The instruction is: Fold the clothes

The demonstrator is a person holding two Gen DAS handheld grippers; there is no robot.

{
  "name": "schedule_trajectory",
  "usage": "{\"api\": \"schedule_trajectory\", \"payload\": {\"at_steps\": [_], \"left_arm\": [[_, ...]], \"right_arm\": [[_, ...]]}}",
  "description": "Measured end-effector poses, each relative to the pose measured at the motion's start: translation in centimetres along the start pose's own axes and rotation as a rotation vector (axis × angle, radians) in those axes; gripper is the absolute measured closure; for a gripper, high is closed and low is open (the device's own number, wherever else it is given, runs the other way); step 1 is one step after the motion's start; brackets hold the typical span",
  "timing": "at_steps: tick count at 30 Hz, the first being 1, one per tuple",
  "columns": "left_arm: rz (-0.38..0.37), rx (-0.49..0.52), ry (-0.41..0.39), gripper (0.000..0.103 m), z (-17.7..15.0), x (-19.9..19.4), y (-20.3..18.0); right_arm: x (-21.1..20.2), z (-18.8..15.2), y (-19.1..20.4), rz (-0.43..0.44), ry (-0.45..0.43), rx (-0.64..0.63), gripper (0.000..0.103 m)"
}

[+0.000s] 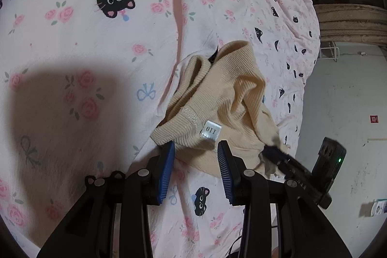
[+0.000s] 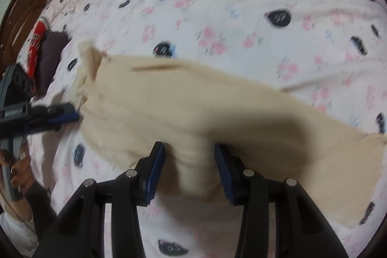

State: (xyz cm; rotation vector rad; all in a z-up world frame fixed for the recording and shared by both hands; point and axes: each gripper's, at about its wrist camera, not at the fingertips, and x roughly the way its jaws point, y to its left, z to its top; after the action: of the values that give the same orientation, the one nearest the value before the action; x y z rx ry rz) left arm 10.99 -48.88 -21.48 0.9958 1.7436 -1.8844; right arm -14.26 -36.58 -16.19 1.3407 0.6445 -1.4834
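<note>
- A dark garment (image 2: pixel 52 52) and something red (image 2: pixel 36 40) are seen at the far left of the bed, near the headboard.
- The left gripper (image 1: pixel 196 166) is held partly open; the sweater's collar edge sits between the jaws, but whether it's pinched can't be told.
- The cream ribbed sweater (image 1: pixel 225 98) is bunched on the floral cat-print bedsheet (image 1: pixel 84 28), size tag showing.
- The right gripper (image 2: pixel 189 169) is seen with a fold between its part-open jaws, no firm clamp visible.
</note>
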Motion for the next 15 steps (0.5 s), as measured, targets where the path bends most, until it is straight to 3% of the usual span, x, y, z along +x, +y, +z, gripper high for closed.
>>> {"api": "schedule_trajectory", "payload": {"at_steps": [8,11,15], "left_arm": [[-0.021,-0.031,0.017,0.070,-0.2,-0.5,0.4],[-0.046,-0.055,0.016,0.070,-0.2,-1.2,0.5],[-0.074,-0.078,-0.031,0.070,0.2,-3.2,0.9]], "right_arm": [[-2.4,5.6,-1.7,-0.115,-0.129,0.104,0.058],[-2.8,6.3,0.3,-0.063,-0.123,0.076,0.058],[-2.1,6.0,5.5,0.041,-0.076,-0.063,0.058]]}}
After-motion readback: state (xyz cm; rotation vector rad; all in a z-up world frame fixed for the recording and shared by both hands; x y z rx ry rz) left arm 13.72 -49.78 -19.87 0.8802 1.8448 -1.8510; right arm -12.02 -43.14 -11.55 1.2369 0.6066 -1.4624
